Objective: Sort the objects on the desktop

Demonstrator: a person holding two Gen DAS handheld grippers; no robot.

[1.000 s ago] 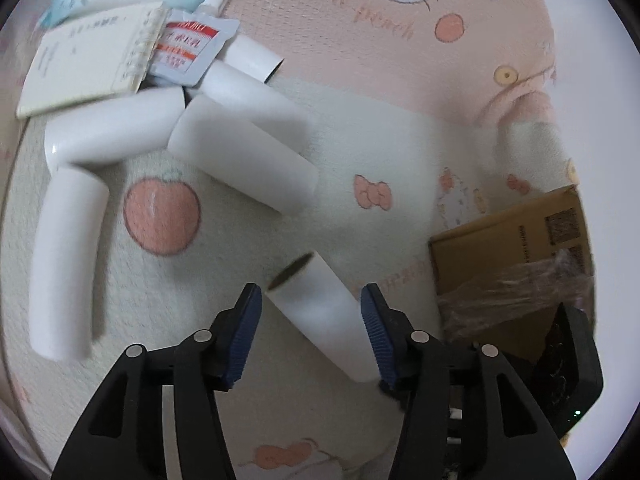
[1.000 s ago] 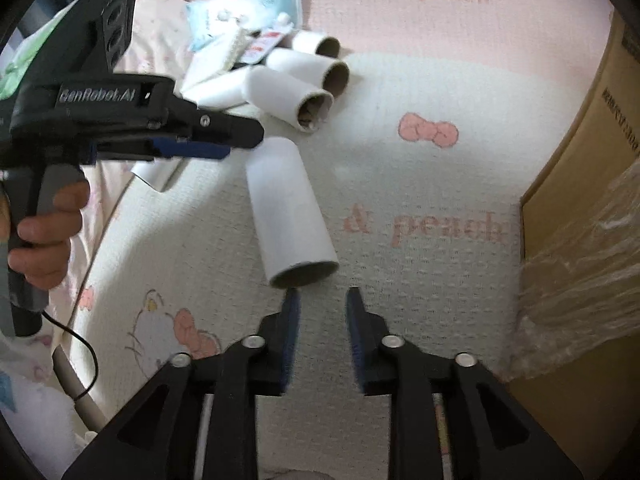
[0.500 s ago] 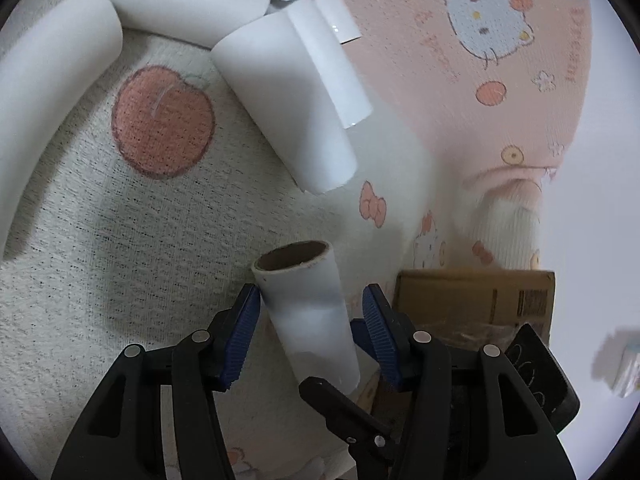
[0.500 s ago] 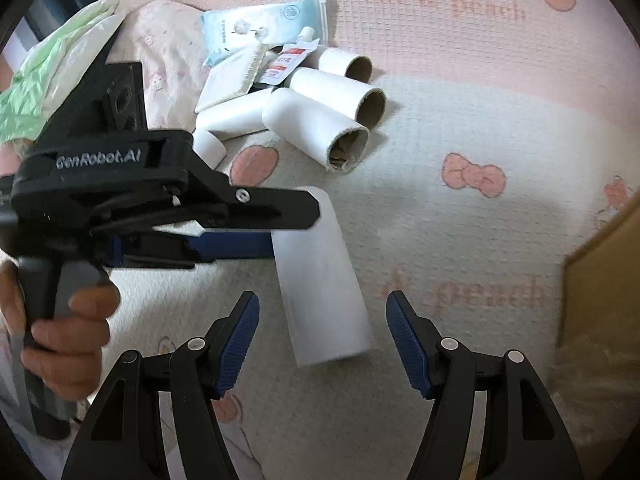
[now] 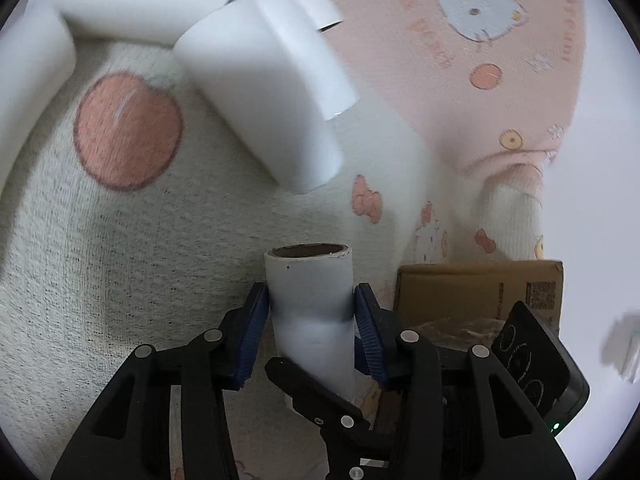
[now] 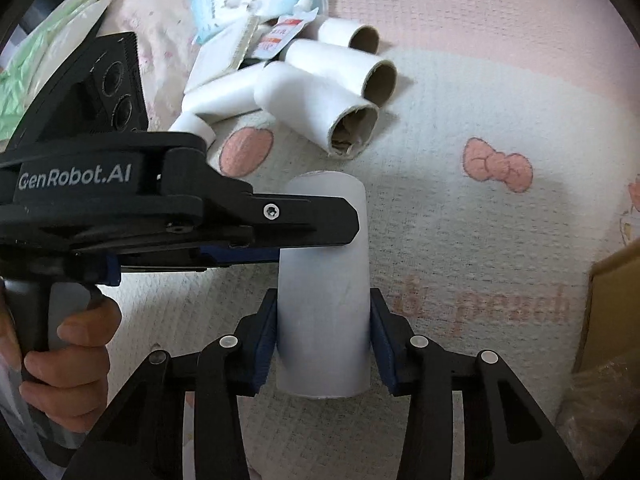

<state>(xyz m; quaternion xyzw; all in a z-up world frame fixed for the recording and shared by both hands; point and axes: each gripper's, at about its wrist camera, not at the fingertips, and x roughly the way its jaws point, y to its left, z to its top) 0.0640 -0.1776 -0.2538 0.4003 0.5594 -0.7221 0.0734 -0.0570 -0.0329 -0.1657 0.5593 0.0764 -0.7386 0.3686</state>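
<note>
Paper tube [image 6: 323,288], lying loose a second ago, now sits pinched between the closing left gripper [image 5: 310,316] and right gripper [image 6: 323,336], ready for sorting.

Home: cartoon-print blanket [image 6: 460,216]

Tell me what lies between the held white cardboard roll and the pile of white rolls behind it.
Only bare cream blanket with a peach print; nothing separates the held white cardboard roll from the pile of white rolls, as the right wrist view shows.
</note>
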